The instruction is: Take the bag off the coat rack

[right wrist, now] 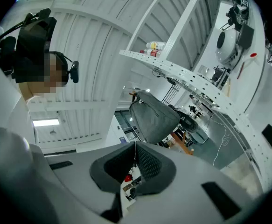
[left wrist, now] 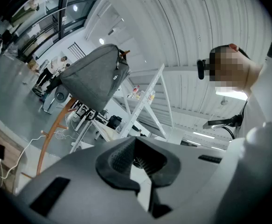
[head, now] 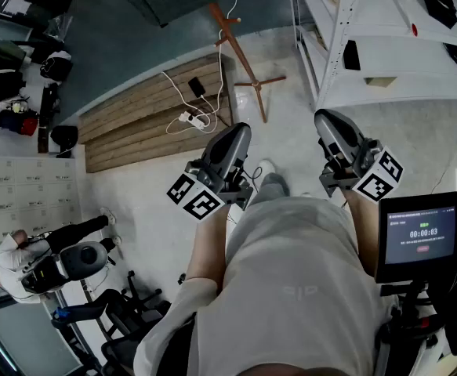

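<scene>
Bag (left wrist: 96, 76), grey, hangs at the top of the wooden coat rack (left wrist: 47, 133), well apart from both grippers. Left gripper (left wrist: 135, 141) and right gripper (right wrist: 136, 148): jaws pressed together, holding nothing.

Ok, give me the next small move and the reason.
Probably lift the right gripper toward the grey bag and open its fingers. Both it and the left gripper are shut on nothing, held low at the person's waist, while the bag hangs on the coat rack, well clear of both.
</scene>
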`<action>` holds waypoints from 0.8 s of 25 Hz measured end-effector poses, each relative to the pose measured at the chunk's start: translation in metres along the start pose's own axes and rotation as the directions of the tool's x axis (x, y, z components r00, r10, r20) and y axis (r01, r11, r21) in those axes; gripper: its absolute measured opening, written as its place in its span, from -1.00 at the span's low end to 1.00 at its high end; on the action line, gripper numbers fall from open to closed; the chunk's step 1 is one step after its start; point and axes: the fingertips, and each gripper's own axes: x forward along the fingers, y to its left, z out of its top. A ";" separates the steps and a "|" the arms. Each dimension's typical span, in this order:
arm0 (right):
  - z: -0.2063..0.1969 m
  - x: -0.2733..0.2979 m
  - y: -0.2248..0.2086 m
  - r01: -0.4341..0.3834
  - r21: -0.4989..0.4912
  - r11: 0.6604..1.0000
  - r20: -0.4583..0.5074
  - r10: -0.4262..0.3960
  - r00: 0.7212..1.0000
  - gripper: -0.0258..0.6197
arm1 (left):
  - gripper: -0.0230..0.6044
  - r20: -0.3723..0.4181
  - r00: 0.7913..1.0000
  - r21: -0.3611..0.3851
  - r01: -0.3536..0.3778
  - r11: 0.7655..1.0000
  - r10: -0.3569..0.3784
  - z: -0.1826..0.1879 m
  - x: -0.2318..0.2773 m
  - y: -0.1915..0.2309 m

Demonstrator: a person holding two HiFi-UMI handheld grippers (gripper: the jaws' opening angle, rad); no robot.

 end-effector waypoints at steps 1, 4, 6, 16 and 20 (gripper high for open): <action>-0.001 0.011 -0.003 -0.003 -0.005 1.000 -0.006 0.003 1.000 -0.89 | -0.91 0.007 1.000 0.000 -0.003 1.000 0.003 0.007 0.000 0.010; -0.006 0.048 -0.016 -0.009 -0.002 1.000 -0.022 0.009 1.000 -0.89 | -0.91 0.025 0.999 0.003 -0.020 1.000 0.020 0.029 0.001 0.045; -0.005 0.074 -0.024 -0.005 -0.002 1.000 -0.019 0.005 1.000 -0.89 | -0.91 0.038 0.999 0.010 -0.037 0.999 0.036 0.048 -0.002 0.068; 0.051 0.197 -0.048 0.027 -0.162 0.986 0.038 -0.021 0.999 -0.89 | -0.91 0.142 0.986 0.171 -0.112 0.979 0.088 0.182 -0.013 0.151; 0.090 0.230 -0.082 0.088 -0.396 0.914 0.029 -0.083 0.996 -0.88 | -0.90 0.187 0.976 0.326 -0.169 0.930 0.112 0.224 0.021 0.184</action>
